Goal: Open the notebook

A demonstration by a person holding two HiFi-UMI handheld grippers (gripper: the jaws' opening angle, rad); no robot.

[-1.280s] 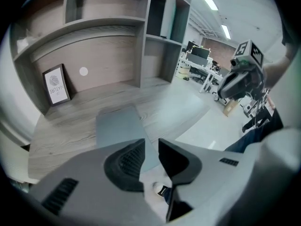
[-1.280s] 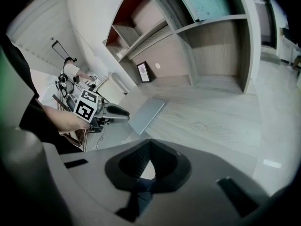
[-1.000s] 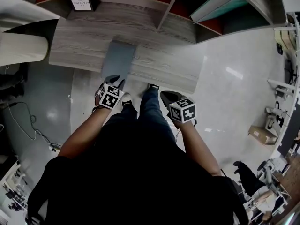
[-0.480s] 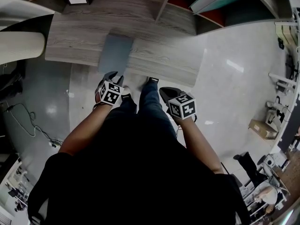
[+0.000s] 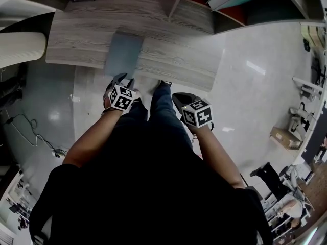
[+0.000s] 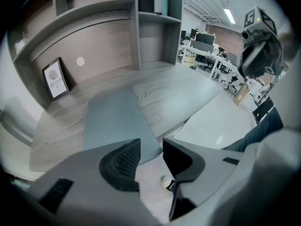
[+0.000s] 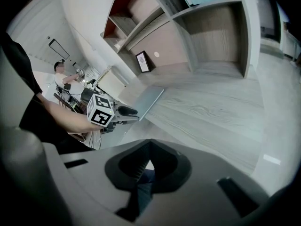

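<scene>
Far left, framed sign (image 6: 55, 78): stood on the wood-grain desk (image 5: 168, 32), tilted back against the rear panel of the shelving (image 6: 155, 13).

Right of it, notebook (image 5: 122, 54): grey-blue cover, lay closed and flat on the desk. Long side ran away from the person. Near end reached the desk's front edge and seemingly went a little past it. In the left gripper view, notebook (image 6: 115, 121): filled the middle ground, with its near corner showing beyond the gap of the jaws.

Next, left claw (image 5: 125, 79): pointed steeply down, tips just beside the notebook's near edge. Contact with the cover not determinable. In its own view, left claw (image 6: 151, 145): jaws apart and opening, nothing clamped between them. Through the gap, only pale floor and the notebook's edge. Seen from the right gripper view, left claw (image 7: 131, 114): hung at the near end of the notebook (image 7: 148, 100).

Centre, legs (image 5: 162, 107) in blue jeans: stood between the two claws, feet close to the desk.

Further right, right claw (image 5: 180, 99): hung over the pale floor (image 5: 245, 86), short of the desk and well apart from the notebook. In its own view, right claw (image 7: 150, 142): jaws together at the tips, nothing gripped, only jeans fabric visible through the hollow behind them.

Far right, cardboard box (image 5: 283, 144): sat on the floor, well apart from the desk.
</scene>
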